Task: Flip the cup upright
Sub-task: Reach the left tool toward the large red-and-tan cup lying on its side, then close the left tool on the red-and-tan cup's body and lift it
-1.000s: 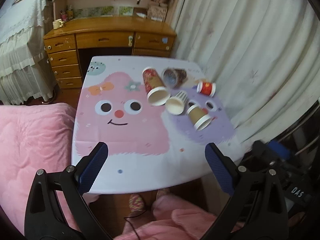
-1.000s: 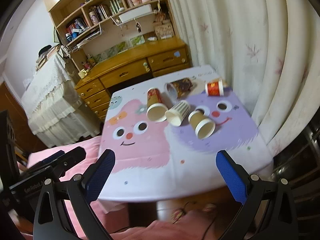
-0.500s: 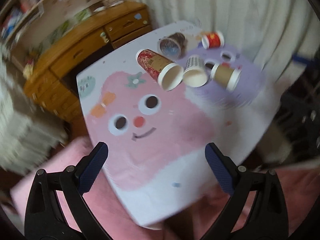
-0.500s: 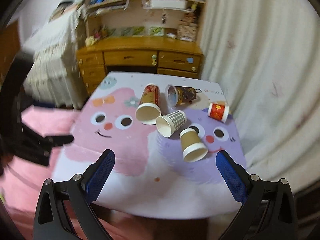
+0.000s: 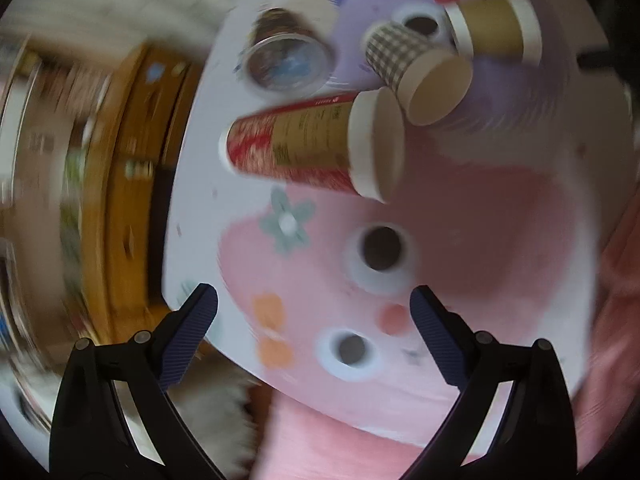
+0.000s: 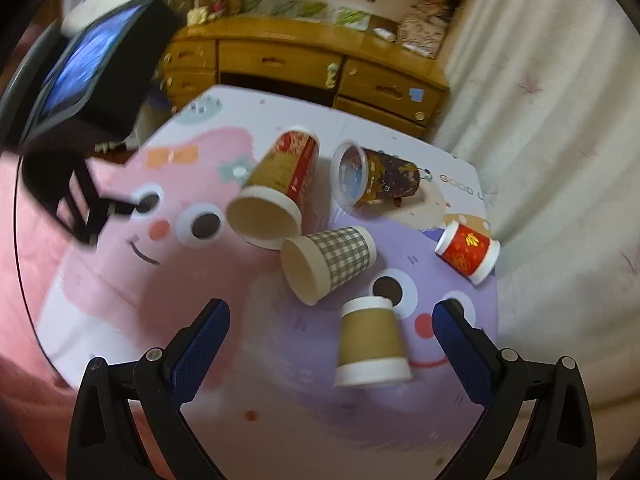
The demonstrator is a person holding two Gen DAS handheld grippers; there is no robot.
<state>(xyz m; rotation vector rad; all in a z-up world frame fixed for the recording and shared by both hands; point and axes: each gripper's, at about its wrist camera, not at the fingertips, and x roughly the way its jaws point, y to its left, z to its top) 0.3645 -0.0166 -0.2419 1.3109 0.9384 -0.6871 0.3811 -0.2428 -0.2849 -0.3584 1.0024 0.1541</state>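
Two matching black hand-held tools

Each tool, left (image 5: 314, 320) and right (image 6: 330, 334), has black plastic arms, round silver screws, and ribbed dark-blue pads (image 6: 200, 350) on its fingertips.

Desk (image 6: 120, 308) covered by a printed cloth: a pink cartoon face on one half, a purple face on the other, with white-ringed dark eyes and a curved smile. Beyond the claw, a wooden dresser (image 6: 280, 60) with drawers and metal pulls stands against the far wall, its top strewn with small items too blurred to identify. To the claw's right hangs a pale curtain (image 6: 560, 120) with a faint sprig pattern. Pink bedding (image 5: 624, 280) lies beside the desk edge, at right in the left wrist view.
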